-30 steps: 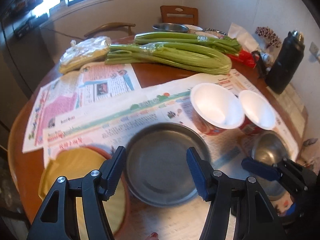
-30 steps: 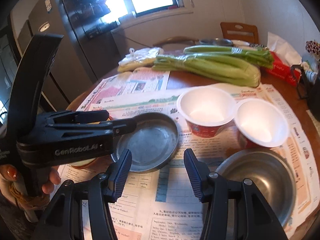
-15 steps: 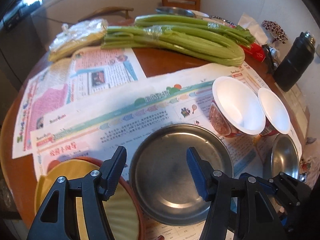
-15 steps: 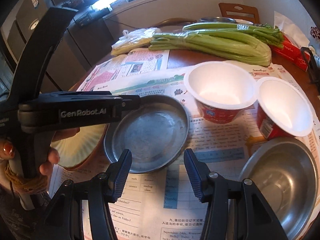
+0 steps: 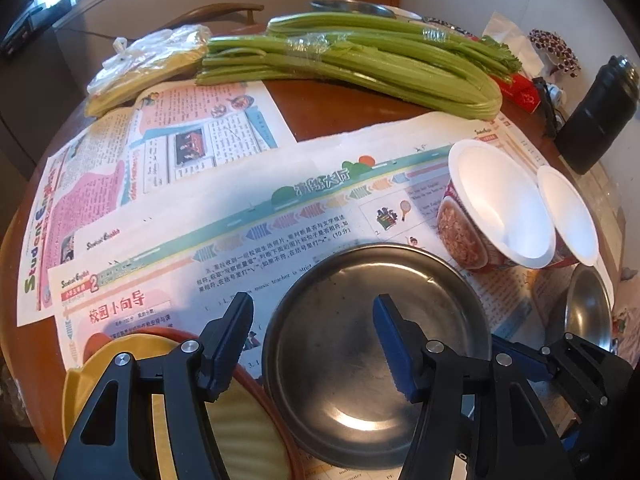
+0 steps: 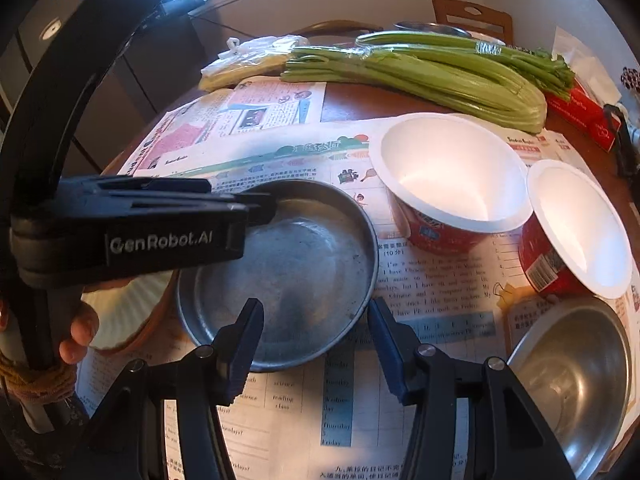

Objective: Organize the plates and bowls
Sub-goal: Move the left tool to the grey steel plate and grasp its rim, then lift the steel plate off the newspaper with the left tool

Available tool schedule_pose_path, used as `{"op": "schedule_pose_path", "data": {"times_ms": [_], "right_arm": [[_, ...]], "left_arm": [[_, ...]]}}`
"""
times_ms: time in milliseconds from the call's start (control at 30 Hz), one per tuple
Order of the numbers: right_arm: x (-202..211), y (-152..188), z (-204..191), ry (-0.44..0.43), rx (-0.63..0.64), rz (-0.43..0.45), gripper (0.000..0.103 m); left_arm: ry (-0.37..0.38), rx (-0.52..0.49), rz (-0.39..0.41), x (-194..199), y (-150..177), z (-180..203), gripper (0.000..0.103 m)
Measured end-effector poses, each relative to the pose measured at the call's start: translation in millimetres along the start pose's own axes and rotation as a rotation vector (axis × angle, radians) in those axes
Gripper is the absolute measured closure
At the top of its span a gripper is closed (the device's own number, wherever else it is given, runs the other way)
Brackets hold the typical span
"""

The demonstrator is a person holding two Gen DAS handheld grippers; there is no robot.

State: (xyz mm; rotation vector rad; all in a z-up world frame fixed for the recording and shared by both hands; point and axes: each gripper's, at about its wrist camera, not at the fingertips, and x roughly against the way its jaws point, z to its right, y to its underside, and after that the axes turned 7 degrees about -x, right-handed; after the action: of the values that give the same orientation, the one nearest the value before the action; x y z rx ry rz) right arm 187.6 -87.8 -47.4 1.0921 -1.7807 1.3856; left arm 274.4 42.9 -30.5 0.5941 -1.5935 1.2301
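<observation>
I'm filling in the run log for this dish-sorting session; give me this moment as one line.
left gripper: open, above metal plate | right gripper: open, empty, at plate's near rim | metal bowl, two foam bowls: untouched

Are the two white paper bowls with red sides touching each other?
Touching. In the left wrist view the larger white paper bowl and the smaller white paper bowl meet at their rims, with no newspaper visible between them.

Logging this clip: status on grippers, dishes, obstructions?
Left gripper open over metal plate. Right gripper open, empty, at the plate's near rim. Paper bowls apart. Nothing blocking.
</observation>
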Motion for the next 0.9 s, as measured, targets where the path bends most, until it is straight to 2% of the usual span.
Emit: {"op": "schedule_pose_path", "data": {"times_ms": [200, 367, 533, 800, 900], "right_arm": [[-11, -1, 1, 0.005, 0.002, -0.031, 0.049], [-14, 0, 2, 0.001, 0.005, -0.007, 0.049], [-15, -4, 3, 0.008, 0.014, 0.005, 0.057], [-13, -6, 8, 0.009, 0.003, 0.019, 0.061], [-12, -7, 11, 0.011, -0.003, 0.022, 0.062]], "left_arm": [[0.018, -0.004, -0.02, -12, 0, 1, 0.039], [-0.001, 0.005, -0.035, -17, 3, 2, 0.039], [-0.032, 0.005, -0.037, -22, 3, 4, 0.039], [-0.061, -0.002, -0.034, -20, 6, 9, 0.041], [-0.04, -0.001, -0.039, -19, 7, 12, 0.041]]}}
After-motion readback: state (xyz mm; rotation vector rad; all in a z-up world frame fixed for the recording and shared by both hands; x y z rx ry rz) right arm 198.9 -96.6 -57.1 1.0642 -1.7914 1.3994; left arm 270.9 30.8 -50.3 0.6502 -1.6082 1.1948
